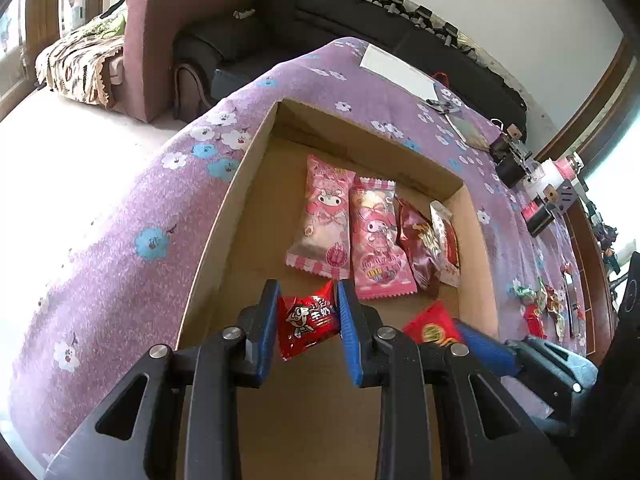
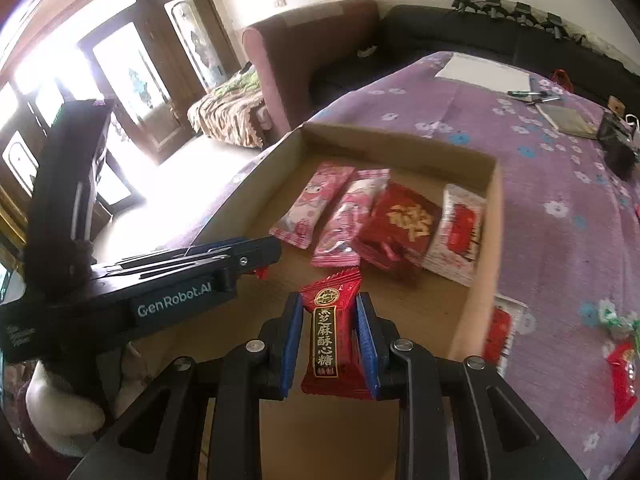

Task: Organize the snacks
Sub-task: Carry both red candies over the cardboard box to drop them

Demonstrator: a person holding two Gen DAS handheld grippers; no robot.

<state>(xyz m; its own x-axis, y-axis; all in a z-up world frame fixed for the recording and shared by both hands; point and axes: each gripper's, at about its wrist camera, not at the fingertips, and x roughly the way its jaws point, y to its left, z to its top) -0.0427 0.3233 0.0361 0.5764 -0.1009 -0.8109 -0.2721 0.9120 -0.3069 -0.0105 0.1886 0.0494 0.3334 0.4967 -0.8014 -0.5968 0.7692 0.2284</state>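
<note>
**Ana:** Hovering over the cardboard box (image 1: 236,216), both tools carry a load. In the left wrist view the left gripper (image 1: 308,320) sits at lower centre, its blue pads clamped narrow on a small red milk candy (image 1: 306,322) with a cartoon face.

**Ben:** And the right wrist view matches: the right gripper (image 2: 328,340), lower centre, pinches a red sesame candy (image 2: 326,332), its long axis running up the frame, in line with the fingers.

**Ana:** So where does the row lie from each tool? In the left view, the four packets sit just above the fingertips: two pink wafer packs (image 1: 324,220), a dark red pack (image 1: 416,244), then a white and red pack (image 1: 446,240), all with long axes running up and down the frame.

**Ben:** In the right view the same row sits in the upper middle, angled up and to the right, tight against the box's right wall.

**Ana:** My call: the bare cardboard floor below that row, toward the bottom of both frames, is the free ground. Both candies hang over it.

**Ben:** Which is nearer the row? I'd judge the left tool; its candy nearly overlaps the pink packs' lower edge. In the left view the right gripper's blue finger (image 1: 484,346) shows at lower right.

**Ana:** Loose sweets (image 2: 622,376) lie outside the box on the purple cloth (image 2: 560,264), right of frame.
</note>
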